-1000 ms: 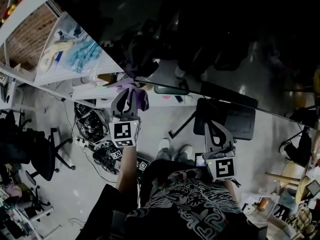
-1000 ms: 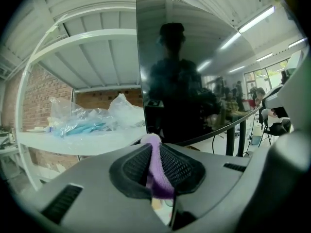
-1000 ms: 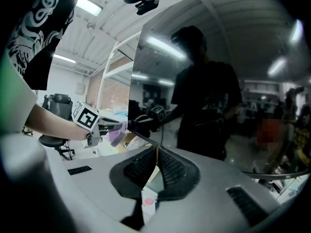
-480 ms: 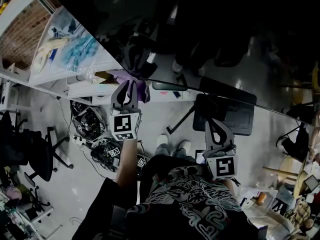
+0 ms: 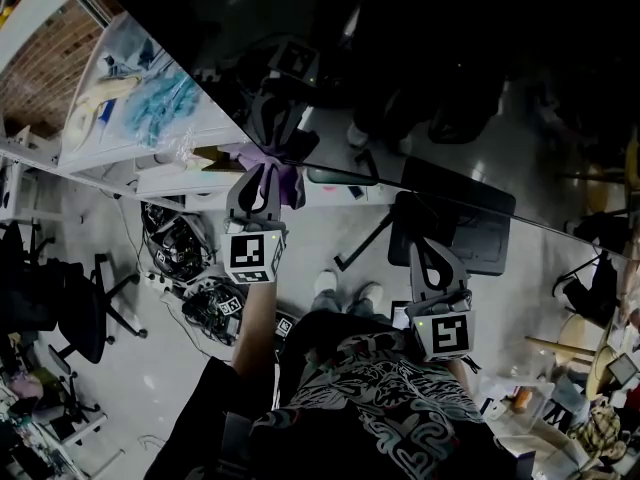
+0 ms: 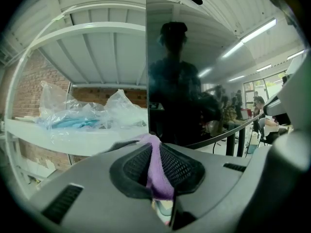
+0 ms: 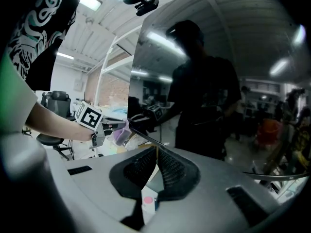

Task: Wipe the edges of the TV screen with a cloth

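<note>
The left claw (image 5: pixel 260 178) was clamped shut on the purple cloth (image 5: pixel 285 180), a fold of which stood up between its two ribbed pads (image 6: pixel 177 166). The cloth lay right at the claw's tip and was pressed against the lower edge of the TV screen (image 5: pixel 450 88), where the dark glass met the bright room behind it. The right claw (image 5: pixel 428 258) hung lower and nearer the person, well apart from the cloth. Its jaws were drawn together with nothing between them, and it pointed towards the same screen edge further along.

There were two claws, one cloth and one screen. Each claw carried one cube with square markers. The screen was black and glossy, and it mirrored a dark figure and strips of ceiling light.

Just beside the screen's left edge a white shelf (image 5: pixel 110 133) held crumpled clear plastic bags (image 6: pixel 82 113) with something blue inside. A brick wall (image 5: pixel 45 68) showed behind the shelf. Below, on a pale floor (image 5: pixel 150 378), lay a tangle of cables (image 5: pixel 180 243), and a dark office chair (image 5: pixel 75 303) stood off to the left.
</note>
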{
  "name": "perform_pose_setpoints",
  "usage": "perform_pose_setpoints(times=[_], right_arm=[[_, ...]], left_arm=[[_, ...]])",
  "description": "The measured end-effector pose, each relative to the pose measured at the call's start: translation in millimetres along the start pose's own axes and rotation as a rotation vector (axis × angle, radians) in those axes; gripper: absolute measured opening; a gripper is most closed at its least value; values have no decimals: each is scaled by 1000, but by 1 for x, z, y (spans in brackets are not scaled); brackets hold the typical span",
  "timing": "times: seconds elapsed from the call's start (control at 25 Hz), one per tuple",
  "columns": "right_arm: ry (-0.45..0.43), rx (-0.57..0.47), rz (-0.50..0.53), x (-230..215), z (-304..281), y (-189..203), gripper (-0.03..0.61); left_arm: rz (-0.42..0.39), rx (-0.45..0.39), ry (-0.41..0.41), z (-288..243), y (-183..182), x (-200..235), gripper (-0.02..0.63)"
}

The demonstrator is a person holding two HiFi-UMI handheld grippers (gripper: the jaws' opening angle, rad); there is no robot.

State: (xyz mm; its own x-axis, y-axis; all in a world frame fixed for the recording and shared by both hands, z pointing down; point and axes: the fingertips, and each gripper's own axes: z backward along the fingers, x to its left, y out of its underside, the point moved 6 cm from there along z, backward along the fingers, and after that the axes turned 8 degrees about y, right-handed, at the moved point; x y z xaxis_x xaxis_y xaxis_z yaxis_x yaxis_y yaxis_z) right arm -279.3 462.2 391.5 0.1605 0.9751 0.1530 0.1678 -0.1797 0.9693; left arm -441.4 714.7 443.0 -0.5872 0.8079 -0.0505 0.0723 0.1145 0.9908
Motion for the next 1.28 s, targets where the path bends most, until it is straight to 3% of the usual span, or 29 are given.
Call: perform_pose_setpoints(times=[0.76,1.28], right_arm=[[-14,31,2,11,-13,2,35],[75,48,-19,-12,-26,3,35]], left_arm=[[12,-21,81,-9,-2,-12,54],[-21,5,109,-13,-3,-16,54]])
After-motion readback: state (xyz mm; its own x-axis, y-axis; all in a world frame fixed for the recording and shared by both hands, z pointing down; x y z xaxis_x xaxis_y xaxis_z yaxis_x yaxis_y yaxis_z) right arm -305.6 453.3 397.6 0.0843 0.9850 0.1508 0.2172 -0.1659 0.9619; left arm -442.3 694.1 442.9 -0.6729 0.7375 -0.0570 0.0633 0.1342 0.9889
